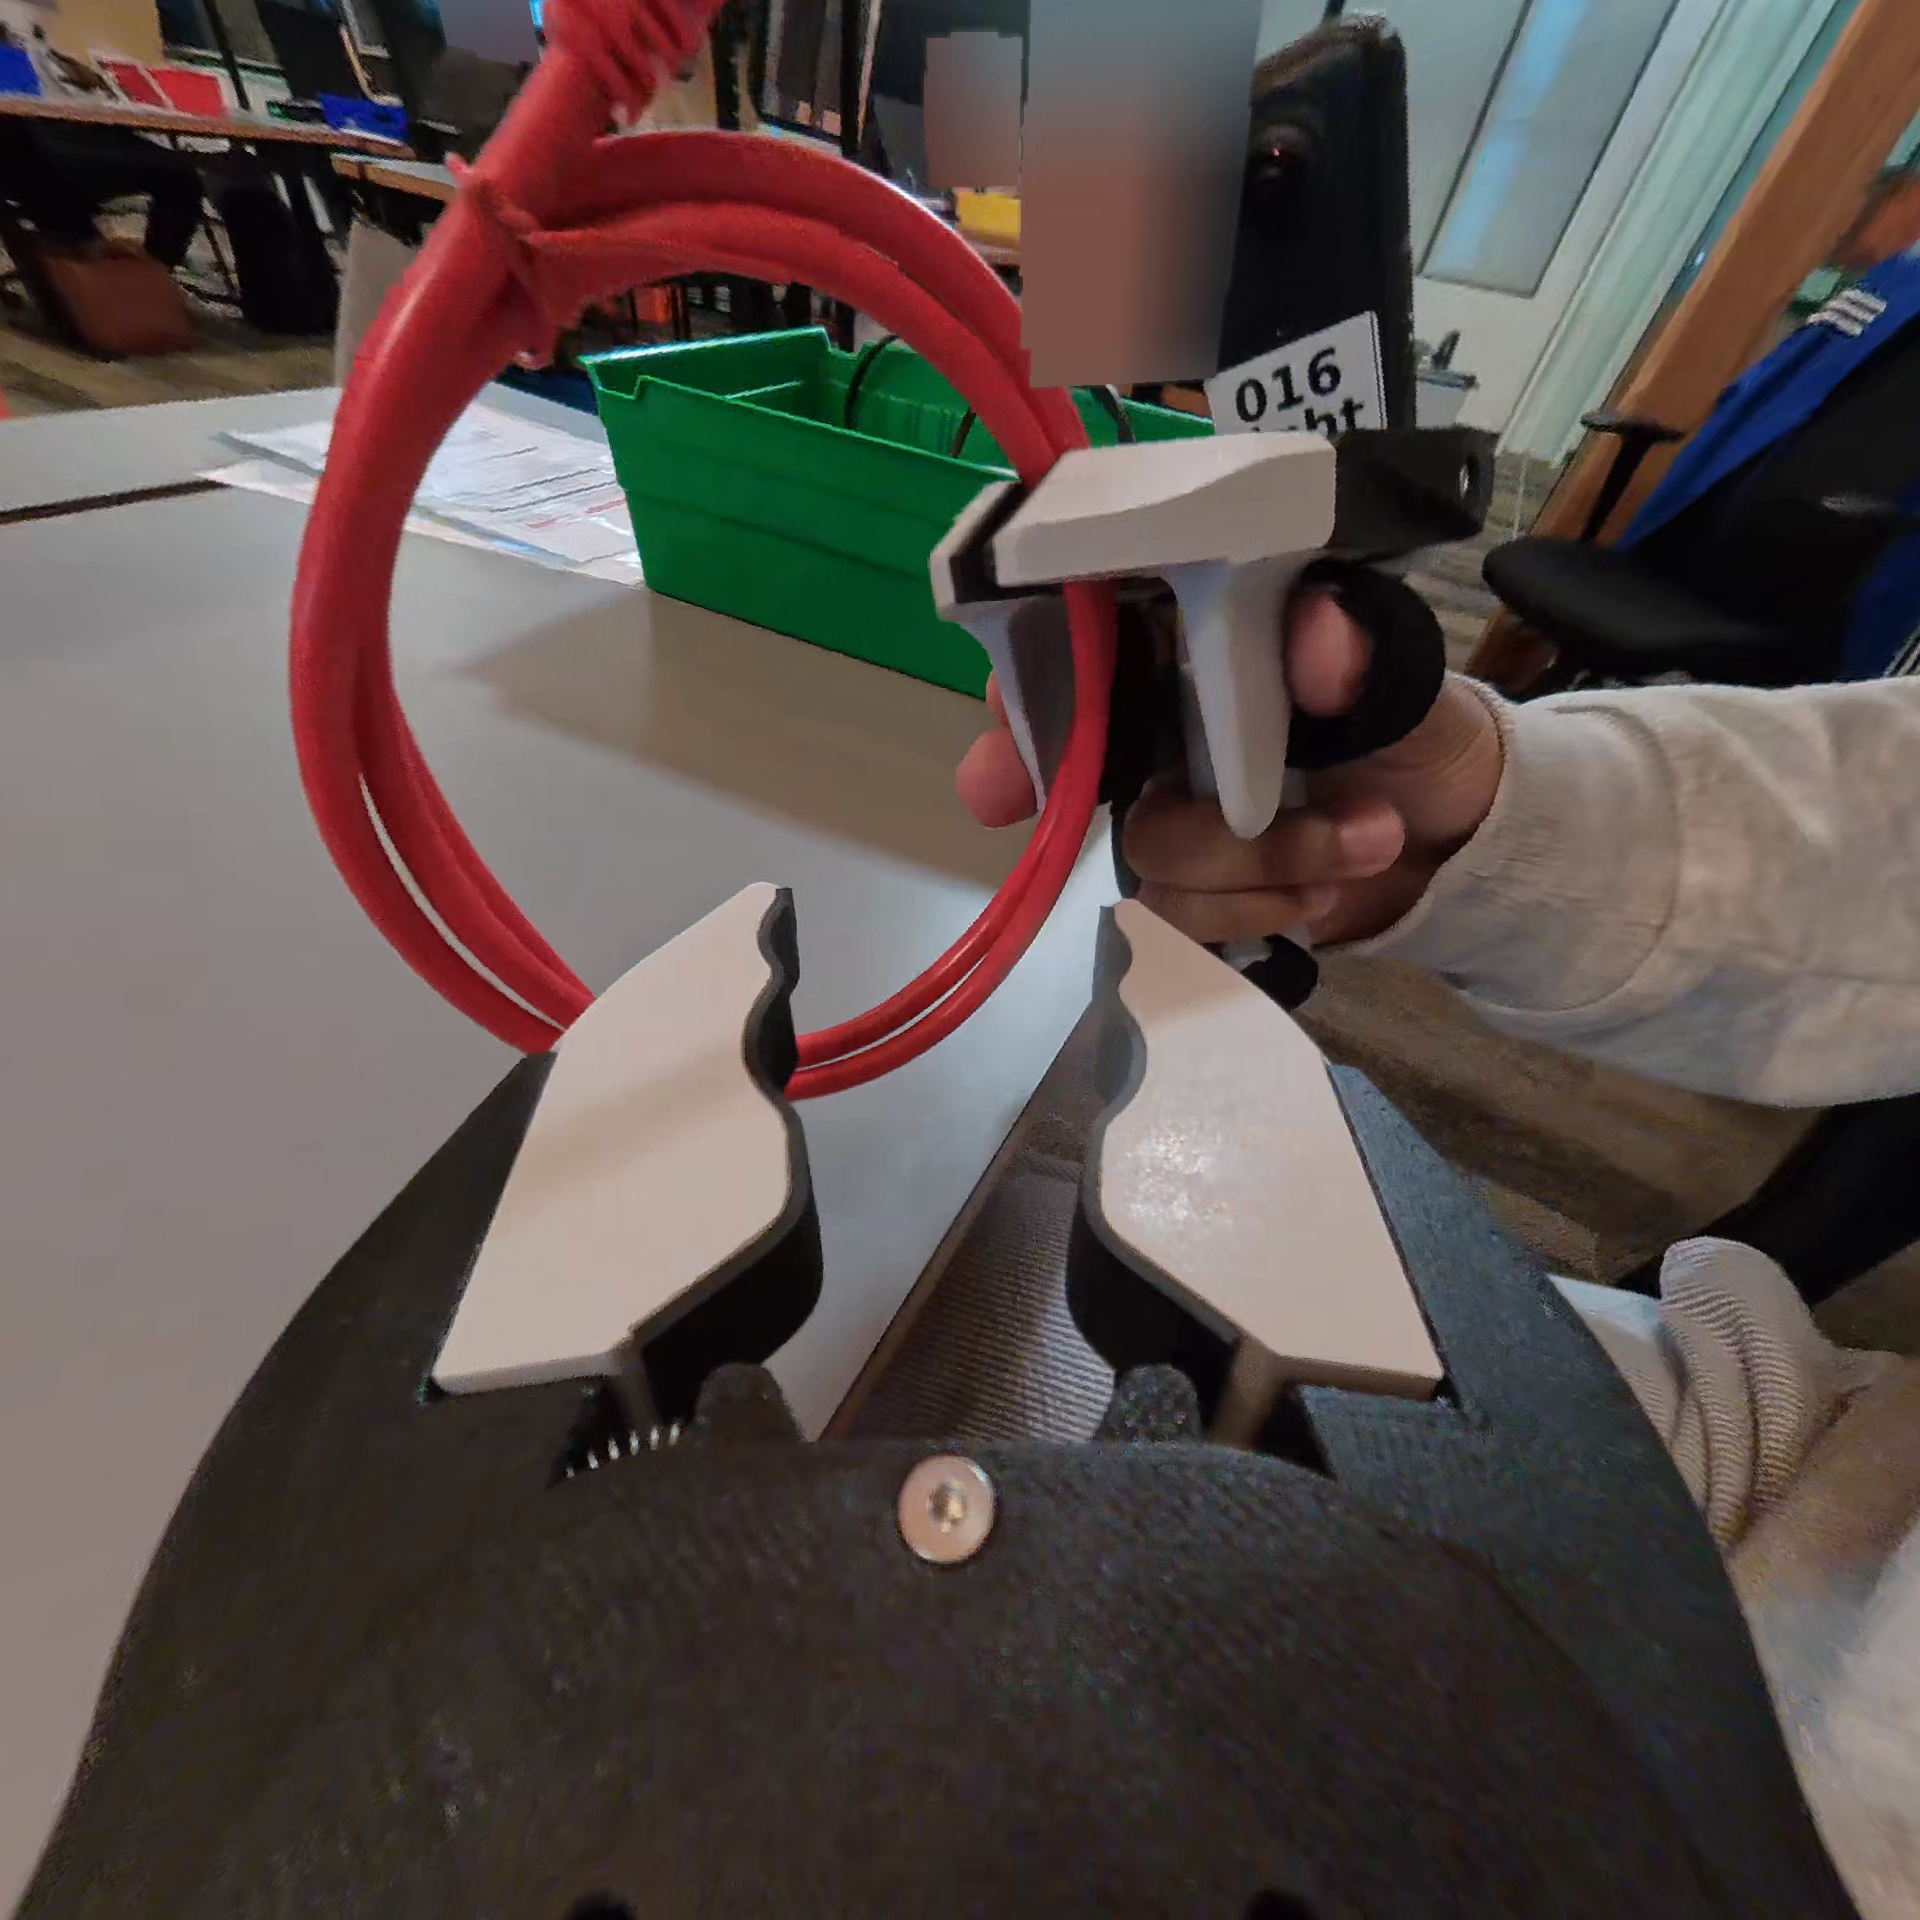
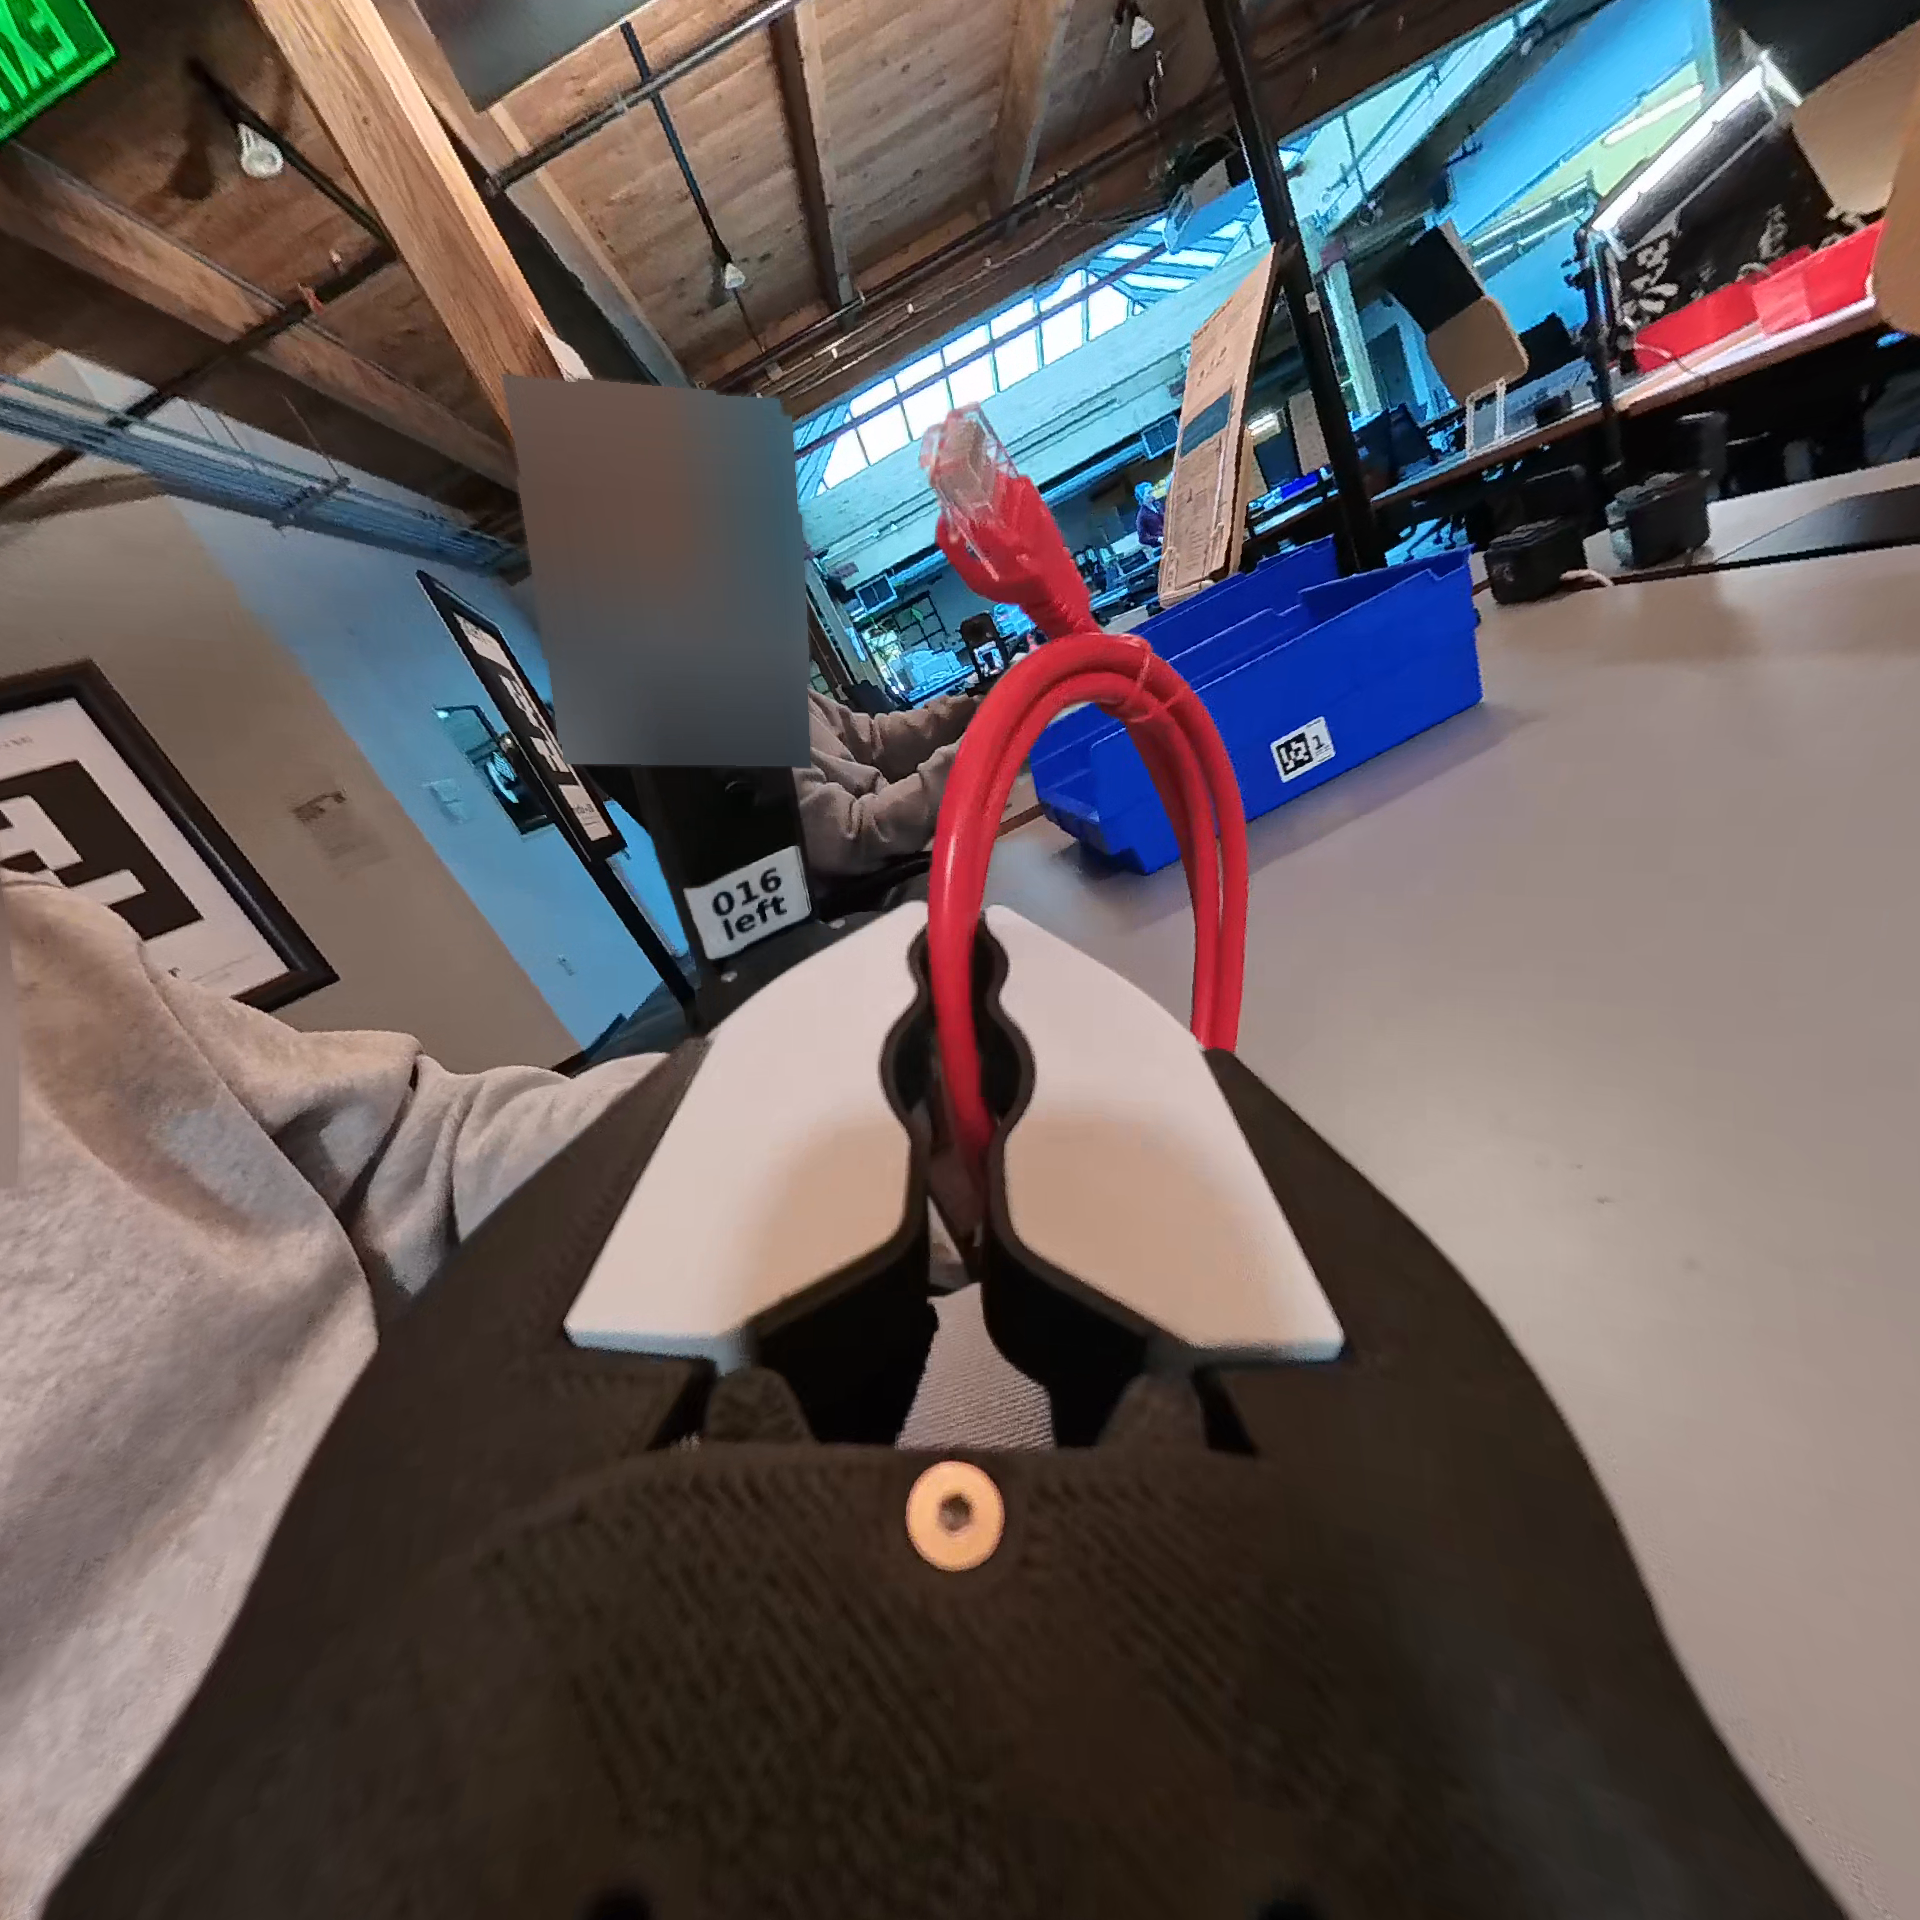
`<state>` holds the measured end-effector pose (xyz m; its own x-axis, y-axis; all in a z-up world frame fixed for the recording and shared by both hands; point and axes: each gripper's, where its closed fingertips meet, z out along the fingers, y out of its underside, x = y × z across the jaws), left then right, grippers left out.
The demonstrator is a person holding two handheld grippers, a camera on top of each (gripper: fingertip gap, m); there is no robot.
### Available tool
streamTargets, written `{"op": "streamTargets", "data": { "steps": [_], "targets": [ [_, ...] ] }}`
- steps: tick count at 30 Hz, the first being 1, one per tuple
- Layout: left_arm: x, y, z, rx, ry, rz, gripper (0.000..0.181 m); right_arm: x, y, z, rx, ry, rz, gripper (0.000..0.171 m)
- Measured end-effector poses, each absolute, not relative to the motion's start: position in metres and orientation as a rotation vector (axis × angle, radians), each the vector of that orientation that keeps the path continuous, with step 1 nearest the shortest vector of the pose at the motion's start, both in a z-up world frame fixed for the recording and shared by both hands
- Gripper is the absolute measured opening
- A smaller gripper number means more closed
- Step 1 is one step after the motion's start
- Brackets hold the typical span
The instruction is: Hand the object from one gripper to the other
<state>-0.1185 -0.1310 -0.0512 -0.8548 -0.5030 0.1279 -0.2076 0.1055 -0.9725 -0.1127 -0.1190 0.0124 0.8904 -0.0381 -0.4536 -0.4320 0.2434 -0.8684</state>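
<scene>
Fingers of the right gripper [image 2: 956, 1039] are pressed together on a coiled red cable [image 2: 1091, 790], which is held upright above the grey table [image 2: 1558, 987] — a clear plug [image 2: 961, 462] is seen at its top. Beyond it a blue bin [image 2: 1299, 675] is set on the table. The left gripper [image 1: 945, 997] is spread apart, empty, with the cable loop [image 1: 343, 623] just ahead of its fingertips — a green bin [image 1: 769, 499] stands behind.

The coiled network cable [image 1: 343, 665] hangs above the table [image 1: 208, 831], between the right claw [image 1: 971, 566] and left claw [image 1: 940, 997]; a bin [image 1: 790, 499] stands behind.
</scene>
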Motion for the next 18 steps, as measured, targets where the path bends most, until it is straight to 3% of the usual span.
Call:
{"op": "streamTargets", "data": {
  "steps": [7,18],
  "targets": [
    [-0.118,-0.133,-0.060,-0.664,2.162,-1.739,0.050,-0.111,-0.115,0.011,-1.287,0.484,0.321,0.004],
    [-0.124,-0.140,-0.066,-0.382,2.096,-1.440,0.027,-0.107,-0.111,0.005,-1.263,0.574,0.369,0.005]
  ]
}}
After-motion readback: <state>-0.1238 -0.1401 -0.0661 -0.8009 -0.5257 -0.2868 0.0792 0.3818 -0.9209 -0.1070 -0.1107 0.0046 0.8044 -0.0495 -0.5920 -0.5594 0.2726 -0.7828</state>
